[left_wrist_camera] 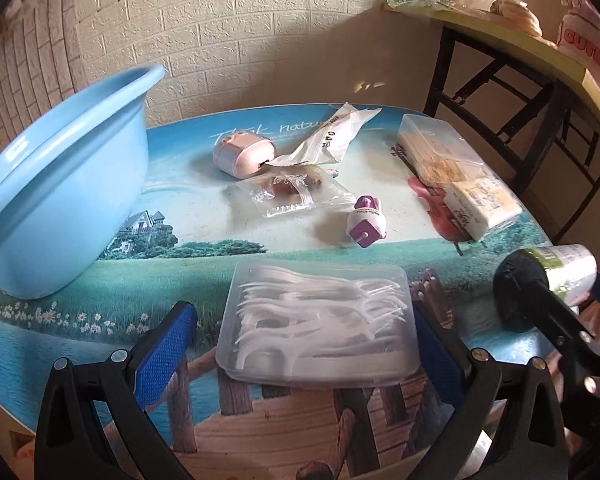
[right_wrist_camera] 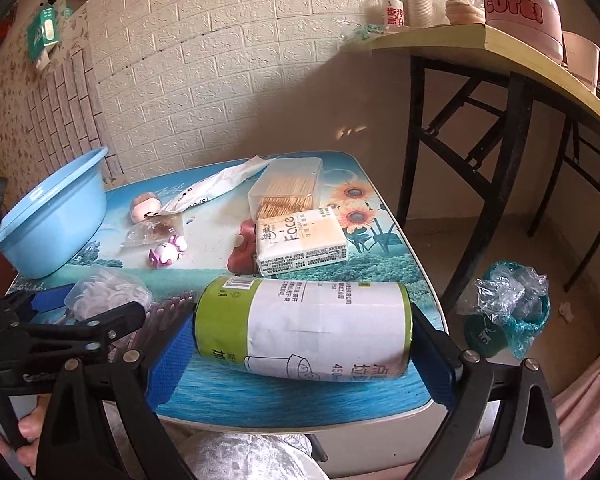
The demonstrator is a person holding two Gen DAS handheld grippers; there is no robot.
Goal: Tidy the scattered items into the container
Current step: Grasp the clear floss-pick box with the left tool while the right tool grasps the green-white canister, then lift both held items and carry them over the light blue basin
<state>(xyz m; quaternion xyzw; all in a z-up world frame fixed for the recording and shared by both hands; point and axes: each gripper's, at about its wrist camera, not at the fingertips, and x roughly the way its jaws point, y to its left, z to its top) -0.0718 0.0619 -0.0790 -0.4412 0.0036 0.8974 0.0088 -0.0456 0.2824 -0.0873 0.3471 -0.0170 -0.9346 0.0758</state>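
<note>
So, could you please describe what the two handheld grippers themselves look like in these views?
Both look alike. The left gripper and right gripper each have two black, triangular plastic arms with cut-out slots and silver rivet-like pivots. Their fingers carry flat pads of blue, finely textured rubber. No cables or lettering are legible; pink fabric, possibly a sleeve, shows at the frame edges.

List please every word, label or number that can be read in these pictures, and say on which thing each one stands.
"CUTE!" on the pink container on the shelf.
"Face" on the tissue pack.
"450" on the roll between the right gripper fingers; its other print is too small to read.
"Think natu..." on the table, partly covered.
Red Chinese characters on the white bottle: blurred.
</note>
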